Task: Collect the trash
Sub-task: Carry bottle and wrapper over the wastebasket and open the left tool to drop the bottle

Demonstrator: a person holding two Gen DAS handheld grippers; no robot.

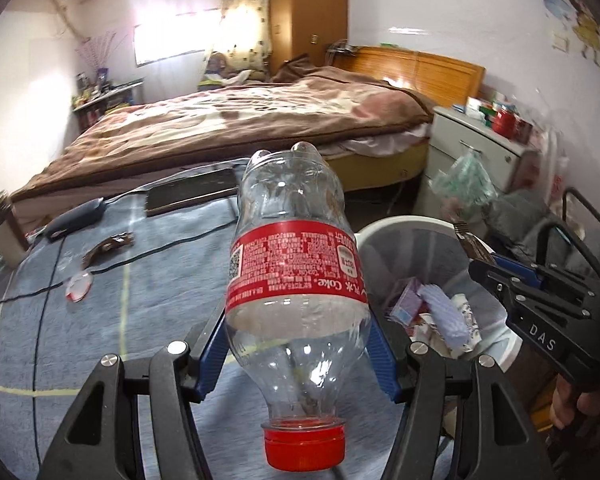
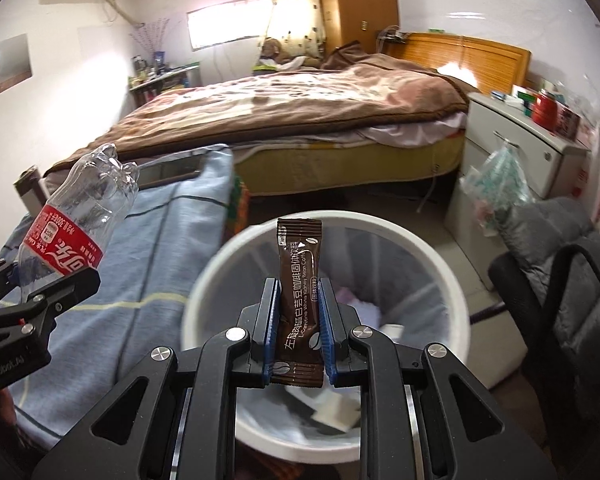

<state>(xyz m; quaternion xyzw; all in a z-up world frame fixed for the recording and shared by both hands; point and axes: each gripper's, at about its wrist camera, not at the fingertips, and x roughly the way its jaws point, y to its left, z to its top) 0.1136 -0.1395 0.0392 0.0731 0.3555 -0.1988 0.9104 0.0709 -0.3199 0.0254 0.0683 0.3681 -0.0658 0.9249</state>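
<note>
Nearest, the left gripper (image 1: 300,344) has its blue pads (image 1: 384,356) pressed against the sides of an empty plastic bottle (image 1: 296,256), held cap-end toward the camera with its red cap (image 1: 305,446) lowest and its base pointing away; the red label (image 1: 296,268) wraps its middle; the bottle hangs above the edge of the blue-grey cloth (image 1: 100,320), just beside the bin. Likewise the right gripper (image 2: 299,320) is pinched on a brown coffee sachet (image 2: 300,292), which stands upright between the pads over the mouth of the white trash bin (image 2: 456,292); paper and wrapper scraps (image 1: 432,312) already lie inside the lined bin. On the cloth, a little farther, lie a small round red-and-white wrapper (image 1: 78,288), a brown torn wrapper (image 1: 108,246), a dark pouch (image 1: 76,220) and a flat dark device (image 1: 192,194). Beyond stands the bed (image 2: 300,112) under a brown blanket; a white cabinet (image 2: 520,152) sits to its right; a wooden wardrobe (image 2: 356,4) and curtained window (image 2: 228,24) close the far wall.
</note>
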